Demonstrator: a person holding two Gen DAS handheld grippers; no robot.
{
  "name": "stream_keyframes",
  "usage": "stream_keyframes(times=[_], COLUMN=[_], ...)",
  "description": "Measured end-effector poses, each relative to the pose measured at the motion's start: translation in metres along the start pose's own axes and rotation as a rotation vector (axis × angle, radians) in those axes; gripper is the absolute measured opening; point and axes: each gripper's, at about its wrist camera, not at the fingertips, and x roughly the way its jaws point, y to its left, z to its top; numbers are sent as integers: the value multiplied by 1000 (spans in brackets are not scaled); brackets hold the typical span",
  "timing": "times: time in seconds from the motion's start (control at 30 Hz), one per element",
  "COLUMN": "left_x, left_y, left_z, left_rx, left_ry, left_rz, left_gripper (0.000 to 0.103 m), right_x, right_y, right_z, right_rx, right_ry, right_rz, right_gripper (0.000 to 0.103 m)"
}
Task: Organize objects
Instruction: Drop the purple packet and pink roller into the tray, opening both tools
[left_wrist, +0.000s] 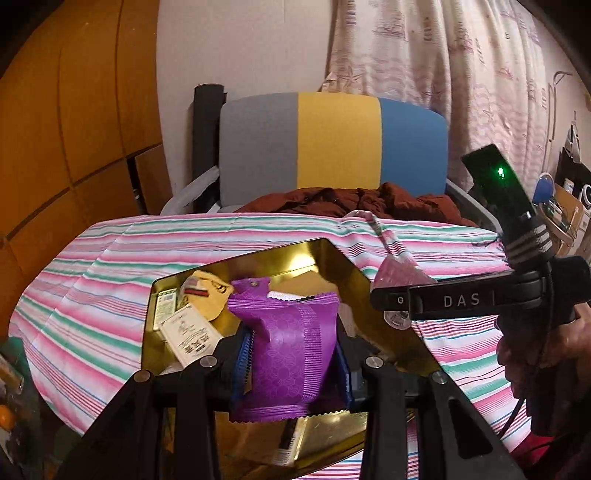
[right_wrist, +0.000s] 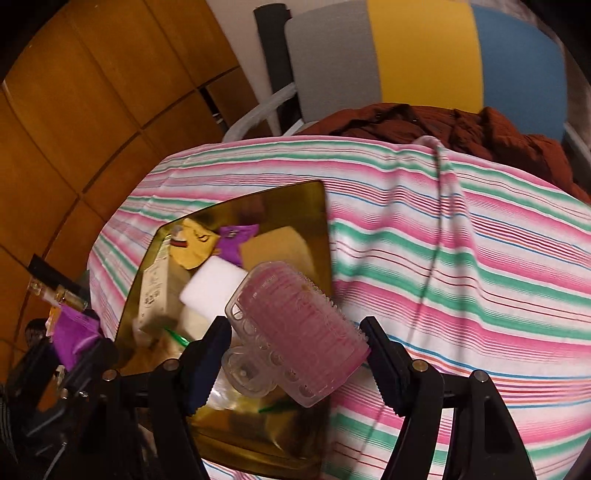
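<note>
Left gripper (left_wrist: 286, 363): clamped on a purple packet (left_wrist: 286, 350), fingers pressing its two side edges, low centre of the left wrist view.
Purple packet: held upright over the gold tray (left_wrist: 332, 254); it looks light, thin and crinkly, likely to buckle if squeezed harder, so the sealed side edges are the sensible hold.
Right gripper (right_wrist: 295, 354): a pink hair roller (right_wrist: 295, 332) sits between the fingers, lower centre of the right wrist view; the left finger touches it, the right finger shows a small gap, so whether the grip is firm cannot be told.
Pink hair roller: over the near right edge of the tray; probably light, hollow and bristly, a bit springy, best taken across its barrel.
Gold tray: on the striped cloth (right_wrist: 461, 258), centre-left of the frame, already holding a white block (right_wrist: 210, 286), a tan block (right_wrist: 275, 245), a box and cards.
Risk: shiny tray floor looks slippery; light items may slide.
</note>
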Motion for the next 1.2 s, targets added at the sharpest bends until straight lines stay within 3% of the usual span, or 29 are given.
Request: stream_keyframes(times=[0.23,0.53,0.67,0.73,0.87,0.97,1.2], left_x=[3,14,27,38,63,73,81], left_y=[21,65,64,60,57,59,56], left_z=[-8,-20,-22,-23,-18,-9,1], left_rx=[-53,-215,-226,-214,-223,-230,-223], left_ry=[20,64,97,119,156,126,129], left_rz=[14,-14,-40,-39,-31,-12,15], left_gripper=[38,38,38,38,38,38,56], right_x=[20,35,48,50,44,39,27], right_y=[22,39,43,36,26,17,16], right_z=[11,34,42,45,40,32,17], right_rx=[-35,-43,-37,8,38,55,24], right_ry=[34,34,51,47,30,23,-8], right_rz=[15,14,26,48,37,21,-37], right_gripper=[72,72,73,84,86,87,91])
